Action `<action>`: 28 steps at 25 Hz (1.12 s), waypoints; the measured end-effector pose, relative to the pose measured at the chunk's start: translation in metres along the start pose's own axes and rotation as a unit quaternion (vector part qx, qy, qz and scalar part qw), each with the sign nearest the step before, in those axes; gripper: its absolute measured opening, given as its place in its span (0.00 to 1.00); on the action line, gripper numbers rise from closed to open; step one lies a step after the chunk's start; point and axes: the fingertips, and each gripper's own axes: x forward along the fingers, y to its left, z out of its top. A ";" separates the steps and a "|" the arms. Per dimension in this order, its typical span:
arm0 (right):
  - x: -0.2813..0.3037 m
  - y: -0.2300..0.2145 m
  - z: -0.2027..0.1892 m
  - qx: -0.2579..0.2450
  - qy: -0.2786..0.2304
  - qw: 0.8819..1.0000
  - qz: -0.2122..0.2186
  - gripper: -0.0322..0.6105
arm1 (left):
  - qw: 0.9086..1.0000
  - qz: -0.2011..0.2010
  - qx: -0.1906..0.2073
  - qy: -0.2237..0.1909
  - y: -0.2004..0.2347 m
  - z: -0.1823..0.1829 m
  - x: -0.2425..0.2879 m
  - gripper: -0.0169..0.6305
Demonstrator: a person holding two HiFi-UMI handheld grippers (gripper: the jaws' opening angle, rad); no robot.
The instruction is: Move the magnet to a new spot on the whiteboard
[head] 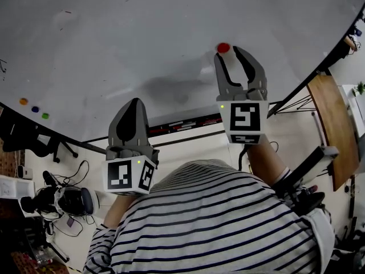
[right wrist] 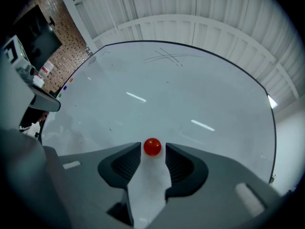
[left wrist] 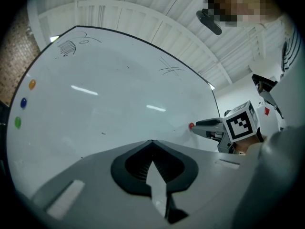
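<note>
Red magnet: 1, on the whiteboard, right of centre. Right gripper: jaws wide, straddling it, pads clear. Left gripper: closed, empty, near. Step: likely grasp or release. Next move: close squarely on it, or back straight off.

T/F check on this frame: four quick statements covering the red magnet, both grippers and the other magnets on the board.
1. The red magnet sits on the whiteboard between the right gripper's jaw tips. True.
2. The right gripper is clamped on the red magnet. False: its jaws stand apart, with a small gap on each side of it.
3. The left gripper holds a marker. False: its jaws are together with nothing between them.
4. An orange magnet, a blue magnet and a green magnet sit near one edge of the whiteboard. True.
</note>
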 end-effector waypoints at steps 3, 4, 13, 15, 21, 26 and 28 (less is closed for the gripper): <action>-0.022 0.001 0.006 0.012 -0.023 1.000 0.012 0.30 | 1.000 0.008 0.005 -0.006 -0.006 0.001 -0.012 0.05; -0.031 0.002 0.006 0.018 -0.029 0.999 0.017 0.30 | 1.000 0.010 0.006 -0.007 -0.008 0.001 -0.016 0.05; -0.131 0.002 -0.028 0.063 -0.015 0.997 0.045 0.26 | 0.999 0.038 0.014 0.005 -0.059 -0.020 -0.076 0.05; -0.151 0.001 -0.037 0.075 -0.007 0.996 0.047 0.25 | 0.999 0.042 0.016 0.012 -0.073 -0.025 -0.092 0.05; -0.206 0.006 -0.046 0.087 0.012 0.995 0.053 0.16 | 0.998 0.055 0.021 0.027 -0.095 -0.032 -0.136 0.05; -0.239 0.012 -0.037 0.084 0.017 0.995 0.043 0.05 | 0.998 0.054 0.027 0.022 -0.103 -0.023 -0.171 0.05; -0.248 0.018 -0.029 0.078 0.018 0.996 0.039 0.05 | 0.998 0.051 0.025 0.019 -0.101 -0.019 -0.182 0.05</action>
